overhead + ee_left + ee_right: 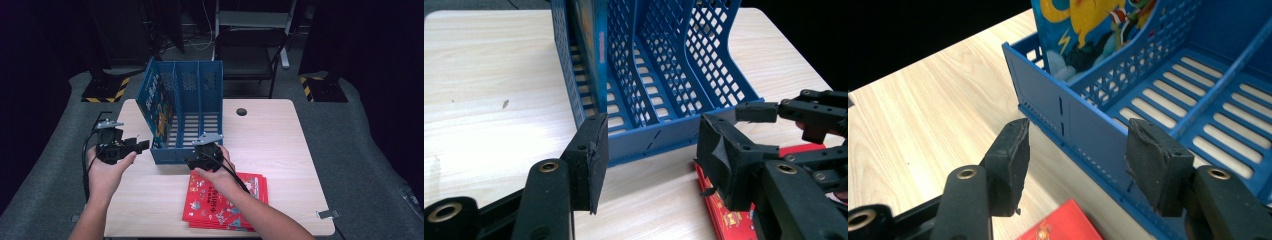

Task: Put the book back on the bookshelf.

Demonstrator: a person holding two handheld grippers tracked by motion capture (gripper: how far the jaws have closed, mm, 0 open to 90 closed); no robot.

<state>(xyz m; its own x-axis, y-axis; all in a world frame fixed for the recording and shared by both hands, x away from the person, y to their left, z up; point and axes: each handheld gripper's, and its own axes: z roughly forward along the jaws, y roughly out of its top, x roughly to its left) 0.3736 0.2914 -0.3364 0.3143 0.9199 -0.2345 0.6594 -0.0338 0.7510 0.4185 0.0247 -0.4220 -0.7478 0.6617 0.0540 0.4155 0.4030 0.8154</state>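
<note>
no lettering can be read with any certainty. the red book lying on the table shows a line of pale characters across its cover in the high view, but they are too small and blurred to make out. the blue book standing in the blue file rack carries a strip of pale marks near its top edge, likewise unreadable; in the right gripper view its cover shows cartoon artwork with no legible words. the rack bears no readable label or brand.
</note>
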